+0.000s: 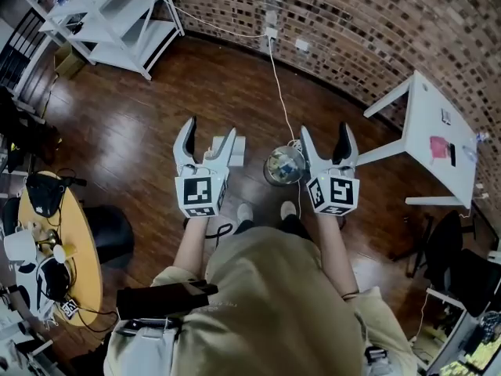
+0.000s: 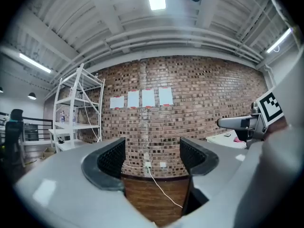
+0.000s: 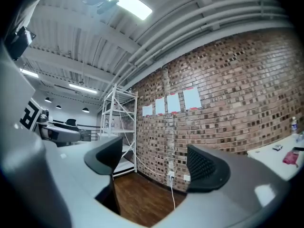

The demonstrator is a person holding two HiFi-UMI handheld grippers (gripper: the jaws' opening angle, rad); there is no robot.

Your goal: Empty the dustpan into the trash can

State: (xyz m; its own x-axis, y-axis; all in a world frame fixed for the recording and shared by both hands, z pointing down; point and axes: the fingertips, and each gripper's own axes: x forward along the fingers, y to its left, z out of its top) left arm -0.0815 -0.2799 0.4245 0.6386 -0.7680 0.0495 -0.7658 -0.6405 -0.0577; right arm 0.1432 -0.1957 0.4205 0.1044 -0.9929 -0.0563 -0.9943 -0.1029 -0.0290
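Note:
A small round trash can (image 1: 283, 165) with a shiny liner stands on the wooden floor just in front of the person's feet. A white boxy thing (image 1: 235, 150), perhaps the dustpan, lies on the floor left of it, partly hidden by my left gripper (image 1: 210, 128). That gripper is open, held level, with nothing between its jaws (image 2: 152, 156). My right gripper (image 1: 325, 131) hovers right of the can, also open and empty (image 3: 154, 163). Both point at the brick wall. Neither gripper view shows the can or the white thing.
A white table (image 1: 435, 128) stands at the right by the brick wall (image 1: 368, 30). A white shelf rack (image 1: 117, 18) fills the far left corner. A white cable (image 1: 277, 84) runs from a wall socket to the can. A cluttered round yellow table (image 1: 78, 266) sits at the left.

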